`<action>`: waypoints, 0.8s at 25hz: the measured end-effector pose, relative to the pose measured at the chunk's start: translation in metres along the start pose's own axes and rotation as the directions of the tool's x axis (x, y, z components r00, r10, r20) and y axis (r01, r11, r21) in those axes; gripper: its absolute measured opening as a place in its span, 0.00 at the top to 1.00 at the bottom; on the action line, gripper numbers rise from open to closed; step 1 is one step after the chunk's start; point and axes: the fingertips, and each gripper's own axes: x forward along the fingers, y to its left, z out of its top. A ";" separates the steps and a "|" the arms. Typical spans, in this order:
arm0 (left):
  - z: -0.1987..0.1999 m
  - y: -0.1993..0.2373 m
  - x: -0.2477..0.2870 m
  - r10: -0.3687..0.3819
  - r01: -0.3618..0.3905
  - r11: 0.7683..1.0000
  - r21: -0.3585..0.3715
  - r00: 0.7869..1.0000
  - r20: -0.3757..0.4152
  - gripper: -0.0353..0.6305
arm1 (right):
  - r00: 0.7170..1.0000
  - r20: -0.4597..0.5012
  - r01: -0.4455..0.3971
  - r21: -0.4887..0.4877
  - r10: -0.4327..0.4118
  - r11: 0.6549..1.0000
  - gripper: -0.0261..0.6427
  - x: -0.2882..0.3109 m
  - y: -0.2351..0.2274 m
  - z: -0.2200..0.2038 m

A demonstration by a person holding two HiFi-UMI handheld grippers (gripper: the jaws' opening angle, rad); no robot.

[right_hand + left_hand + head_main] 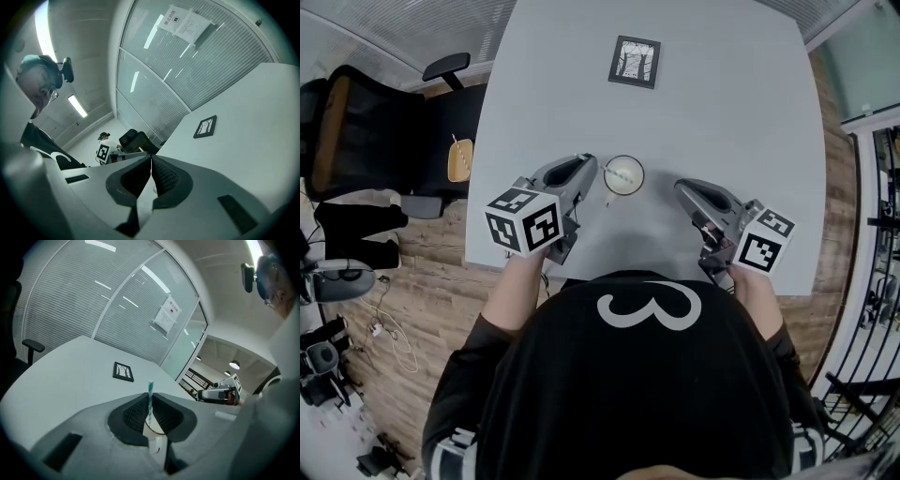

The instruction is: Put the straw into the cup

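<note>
A white "3" marks the person's black shirt [647, 307]; the notice [167, 315] on the glass wall is unreadable. The left gripper [150, 395], tipped slightly down, pinches the striped straw [150, 386] upright, with the cup [641, 176] just beyond its tips. The right gripper [151, 160], near level, has its jaws pressed together, empty.

White 3 on black shirt [581, 394]; glass-wall notice [167, 315] print too small

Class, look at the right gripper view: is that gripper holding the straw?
No, the right gripper is shut on nothing; the straw sits pinched in the left gripper.
</note>
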 end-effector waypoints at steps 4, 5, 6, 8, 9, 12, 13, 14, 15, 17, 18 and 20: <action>-0.002 0.004 0.000 -0.001 0.002 1.000 -0.015 1.000 0.006 0.89 | 1.000 -0.012 -0.001 -0.002 0.001 1.000 0.94 0.004 0.000 -0.003; -0.003 0.005 0.000 -0.001 0.002 1.000 -0.018 1.000 0.005 0.89 | 1.000 -0.015 -0.002 -0.002 0.002 1.000 0.94 0.005 0.000 -0.003; -0.005 0.006 0.000 -0.002 0.002 1.000 -0.022 1.000 0.004 0.89 | 1.000 -0.017 -0.003 -0.001 0.003 1.000 0.94 0.005 0.000 -0.004; -0.006 0.006 0.000 -0.004 0.004 0.999 -0.032 1.000 0.006 0.89 | 1.000 -0.023 -0.005 -0.001 0.005 1.000 0.94 0.005 0.001 -0.005; -0.006 0.005 0.000 -0.006 0.006 0.999 -0.036 1.000 0.008 0.89 | 1.000 -0.026 -0.006 -0.002 0.006 1.000 0.94 0.004 0.001 -0.006; -0.006 0.007 -0.001 -0.012 0.013 0.999 -0.039 1.000 0.016 0.89 | 0.999 -0.036 -0.007 -0.003 0.007 1.000 0.94 0.005 0.001 -0.009; -0.006 0.008 -0.001 -0.015 0.015 0.999 -0.041 1.000 0.018 0.89 | 0.999 -0.039 -0.007 -0.002 0.006 1.000 0.94 0.006 0.000 -0.010; -0.007 0.010 -0.002 -0.017 0.018 0.999 -0.044 1.000 0.019 0.89 | 0.999 -0.042 -0.006 -0.002 0.006 1.000 0.94 0.007 0.000 -0.011; -0.007 0.011 -0.002 -0.020 0.021 0.999 -0.048 1.000 0.020 0.89 | 0.999 -0.044 -0.006 -0.001 0.006 1.000 0.94 0.008 0.000 -0.012; -0.008 0.012 -0.002 -0.024 0.025 0.999 -0.048 0.999 0.021 0.89 | 0.999 -0.050 -0.008 -0.001 0.008 1.000 0.94 0.009 -0.001 -0.015; -0.009 0.012 -0.002 -0.026 0.027 0.999 -0.046 0.999 0.021 0.89 | 0.999 -0.053 -0.009 -0.001 0.009 1.000 0.94 0.009 -0.001 -0.016; -0.010 0.012 -0.002 -0.031 0.032 0.999 -0.039 0.999 0.020 0.89 | 0.998 -0.059 -0.011 -0.001 0.011 1.000 0.94 0.010 -0.001 -0.018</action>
